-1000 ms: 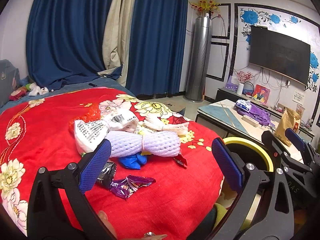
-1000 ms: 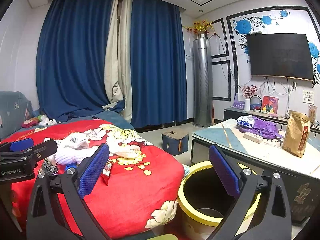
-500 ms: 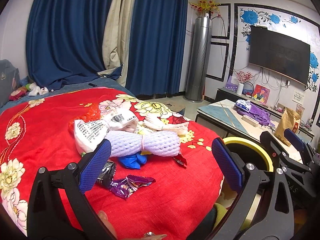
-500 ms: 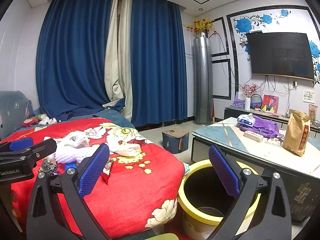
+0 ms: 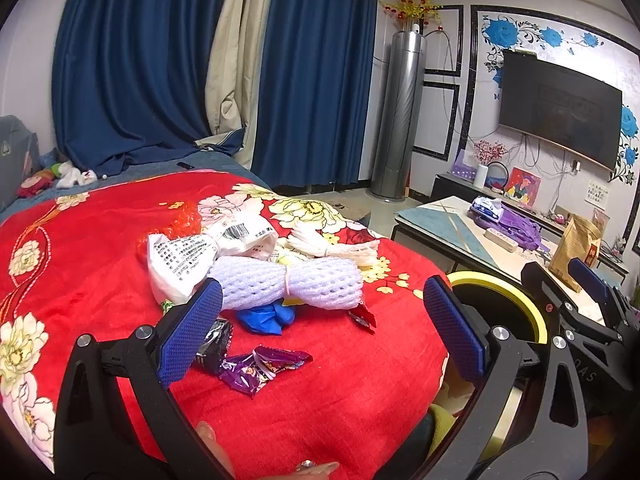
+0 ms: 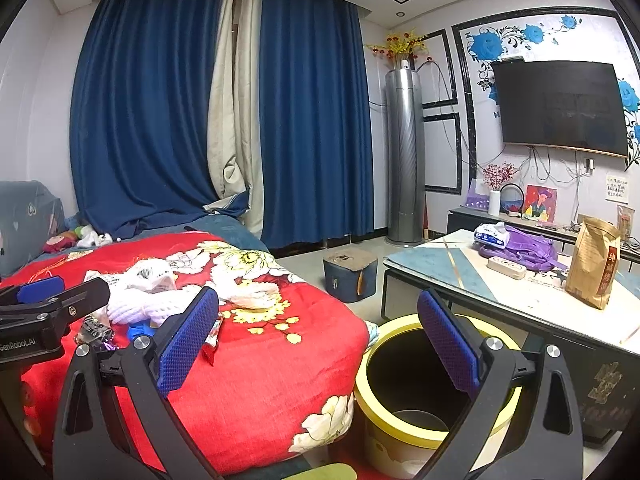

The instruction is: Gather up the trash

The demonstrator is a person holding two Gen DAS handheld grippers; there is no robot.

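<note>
A heap of trash lies on the red flowered blanket (image 5: 80, 288): a white foam net roll (image 5: 288, 284), a printed white bag (image 5: 180, 264), a blue scrap (image 5: 266, 316), a purple wrapper (image 5: 260, 366) and a small red wrapper (image 5: 362, 318). My left gripper (image 5: 320, 328) is open, hovering just short of the heap with nothing between its pads. A yellow-rimmed bin (image 6: 432, 384) stands on the floor by the bed. My right gripper (image 6: 316, 340) is open and empty above the bed corner and the bin. The foam net roll (image 6: 152, 308) also shows in the right wrist view.
A low table (image 6: 520, 300) to the right carries a brown paper bag (image 6: 594, 264), a purple bag (image 6: 520, 248) and a tissue pack. A small dark stool (image 6: 350, 276) stands on the floor beyond the bed. Blue curtains, a tower air conditioner and a wall television fill the background.
Almost nothing moved. The right gripper shifted slightly in the left wrist view; both grippers remain open and the trash lies where it was.
</note>
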